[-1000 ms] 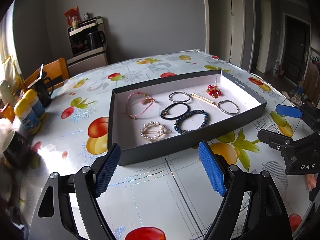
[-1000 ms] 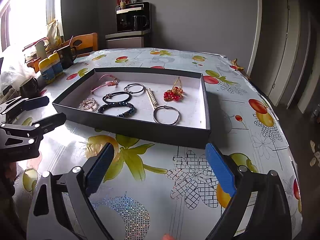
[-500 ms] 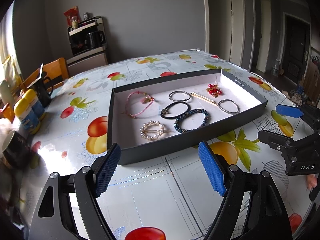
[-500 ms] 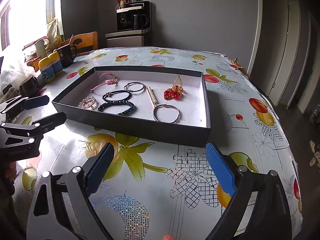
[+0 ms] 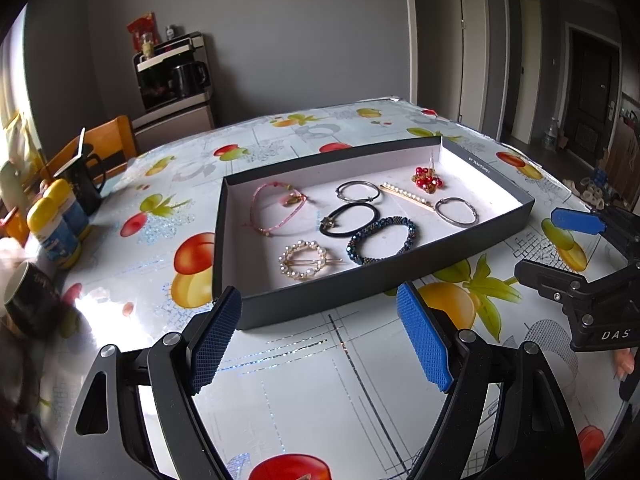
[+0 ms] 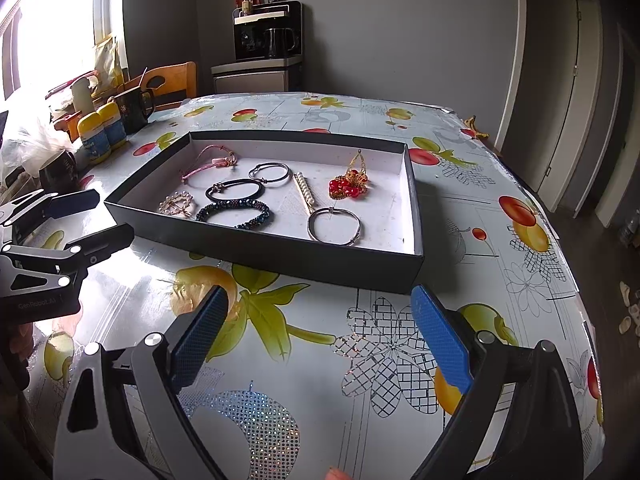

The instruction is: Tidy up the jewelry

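Note:
A shallow dark box (image 5: 360,286) (image 6: 280,250) with a white floor lies on the fruit-print table. Inside lie a pink cord bracelet (image 5: 276,208), a pearl ring clip (image 5: 304,260), a black hair tie (image 5: 348,218), a dark beaded bracelet (image 5: 382,240) (image 6: 234,212), two silver bangles (image 5: 456,211) (image 5: 357,192), a pearl bar clip (image 5: 406,196) and a red bead cluster (image 5: 427,180) (image 6: 348,186). My left gripper (image 5: 320,336) is open and empty, just short of the box's near wall. My right gripper (image 6: 320,340) is open and empty, before the box's near right corner.
Two yellow-capped bottles (image 5: 54,224) (image 6: 102,130), a black mug (image 5: 86,182) and a dark cup (image 5: 28,300) stand at the table's left side by a wooden chair (image 5: 104,142). A coffee machine (image 6: 268,32) stands at the back wall. The table edge (image 6: 576,280) drops off at right.
Both grippers have stayed open and almost still; the box sits a touch closer in the right wrist view. Nothing was taken or let go.

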`<state>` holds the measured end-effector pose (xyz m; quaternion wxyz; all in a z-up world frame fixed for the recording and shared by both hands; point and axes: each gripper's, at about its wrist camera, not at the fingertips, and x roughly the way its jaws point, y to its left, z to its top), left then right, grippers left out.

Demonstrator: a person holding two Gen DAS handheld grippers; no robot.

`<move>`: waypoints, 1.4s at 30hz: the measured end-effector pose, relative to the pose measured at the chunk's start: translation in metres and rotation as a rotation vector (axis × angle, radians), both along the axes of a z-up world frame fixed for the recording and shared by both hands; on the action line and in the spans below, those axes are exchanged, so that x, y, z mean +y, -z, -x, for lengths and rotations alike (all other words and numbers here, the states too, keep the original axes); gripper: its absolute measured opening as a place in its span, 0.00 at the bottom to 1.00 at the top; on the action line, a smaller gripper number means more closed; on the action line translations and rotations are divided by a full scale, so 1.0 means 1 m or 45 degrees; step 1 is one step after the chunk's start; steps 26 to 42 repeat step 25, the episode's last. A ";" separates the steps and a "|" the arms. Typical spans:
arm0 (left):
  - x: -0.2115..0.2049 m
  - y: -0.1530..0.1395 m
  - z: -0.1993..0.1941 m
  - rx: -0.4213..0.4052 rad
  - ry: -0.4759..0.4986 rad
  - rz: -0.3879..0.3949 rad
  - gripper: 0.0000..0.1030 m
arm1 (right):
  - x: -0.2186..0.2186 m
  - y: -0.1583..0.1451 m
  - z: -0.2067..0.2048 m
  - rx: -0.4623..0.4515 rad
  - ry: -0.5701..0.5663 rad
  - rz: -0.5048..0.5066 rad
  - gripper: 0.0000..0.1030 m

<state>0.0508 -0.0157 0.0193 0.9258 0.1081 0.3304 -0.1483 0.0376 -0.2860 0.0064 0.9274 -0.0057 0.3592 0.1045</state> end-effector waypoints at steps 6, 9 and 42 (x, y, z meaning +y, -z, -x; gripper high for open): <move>-0.001 0.000 0.001 -0.003 0.006 -0.006 0.80 | 0.000 0.000 0.000 0.002 -0.002 0.001 0.89; -0.001 0.000 0.000 -0.012 -0.014 -0.016 0.80 | 0.002 0.001 0.001 0.003 -0.004 0.004 0.89; 0.000 0.000 -0.004 0.014 -0.015 -0.018 0.80 | 0.002 0.001 0.001 0.008 -0.007 -0.001 0.89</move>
